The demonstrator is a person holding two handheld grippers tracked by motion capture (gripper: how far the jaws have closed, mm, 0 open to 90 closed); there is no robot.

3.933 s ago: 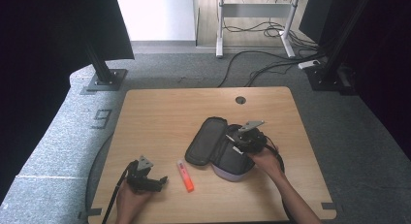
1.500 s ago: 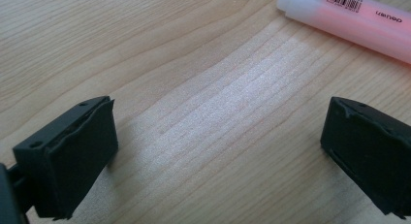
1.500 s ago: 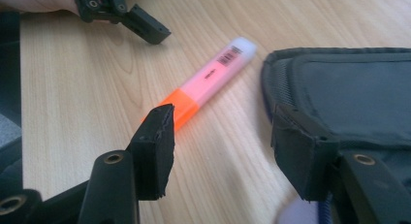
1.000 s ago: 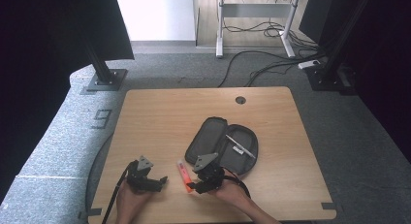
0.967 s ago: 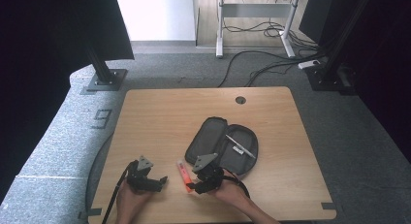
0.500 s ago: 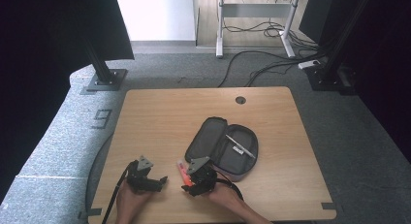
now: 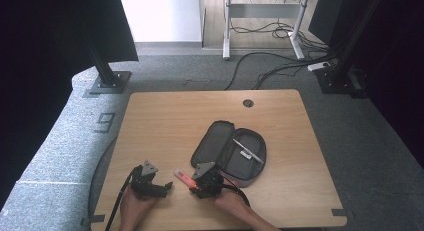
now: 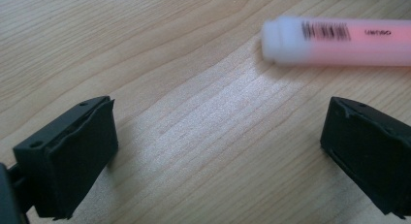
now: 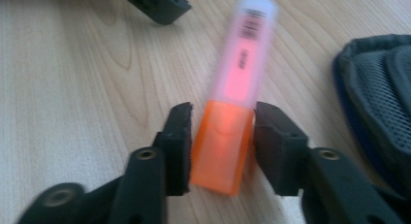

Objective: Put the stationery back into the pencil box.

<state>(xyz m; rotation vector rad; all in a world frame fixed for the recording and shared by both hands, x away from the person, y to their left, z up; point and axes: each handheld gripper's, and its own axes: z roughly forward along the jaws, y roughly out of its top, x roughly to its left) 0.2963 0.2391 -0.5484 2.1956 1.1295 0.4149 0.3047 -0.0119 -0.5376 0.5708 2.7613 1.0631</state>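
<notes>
Highlighter (image 9: 236,95) lies on table (image 7: 165,126) just left of open pencil case (image 7: 231,150), not yet packed. Right gripper (image 9: 220,136) pinches its orange cap; lift and drop-in remain. Left gripper (image 8: 218,151) spread, idle beside.

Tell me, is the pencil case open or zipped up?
Open. The case lies spread flat on the table, both halves showing, with a pen lying inside it.

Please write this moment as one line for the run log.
right tongs: shut on highlighter cap end | left tongs: open, idle | pencil case: open
</notes>
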